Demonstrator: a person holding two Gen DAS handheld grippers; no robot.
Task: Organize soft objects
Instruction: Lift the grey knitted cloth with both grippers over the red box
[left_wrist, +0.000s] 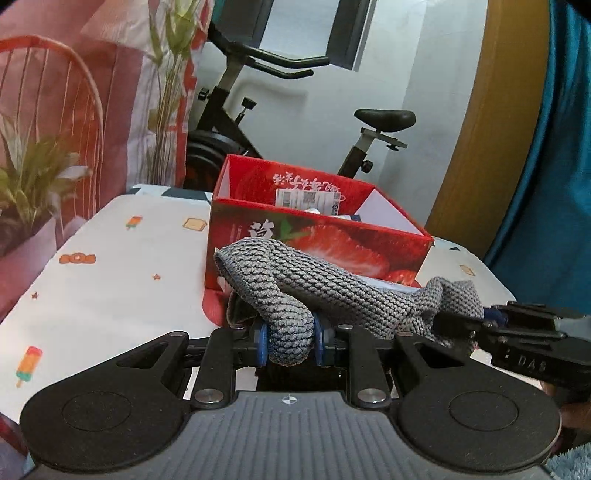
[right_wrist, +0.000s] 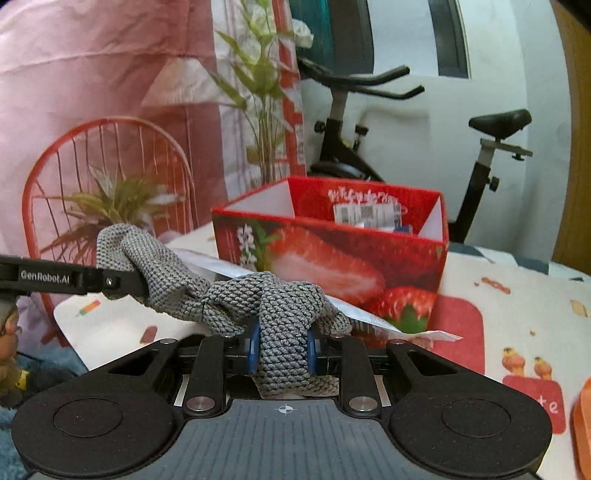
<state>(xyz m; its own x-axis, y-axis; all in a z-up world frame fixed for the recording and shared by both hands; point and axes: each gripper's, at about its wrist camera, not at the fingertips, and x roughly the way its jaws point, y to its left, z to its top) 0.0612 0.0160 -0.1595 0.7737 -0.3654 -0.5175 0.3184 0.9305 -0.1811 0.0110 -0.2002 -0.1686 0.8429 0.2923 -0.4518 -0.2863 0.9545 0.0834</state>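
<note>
A grey knitted cloth (left_wrist: 332, 288) hangs stretched between both grippers, lifted above the table in front of the red strawberry box (left_wrist: 317, 236). My left gripper (left_wrist: 290, 341) is shut on one bunched end, with its blue pads pressing the knit from both sides. In the right wrist view my right gripper (right_wrist: 282, 350) is shut on the other end of the grey knitted cloth (right_wrist: 280, 295). The left gripper (right_wrist: 125, 284) shows there at the left and the right gripper (left_wrist: 461, 325) shows in the left wrist view. The red strawberry box (right_wrist: 332, 258) stands open-topped with labelled packets inside.
The table (left_wrist: 110, 266) wears a white printed cover. A white wrapper (right_wrist: 369, 317) lies under the cloth beside the box. Behind stand an exercise bike (left_wrist: 229, 110), a red wire chair (right_wrist: 74, 177) and plants (right_wrist: 258, 74). An orange object (right_wrist: 581, 424) sits at the right edge.
</note>
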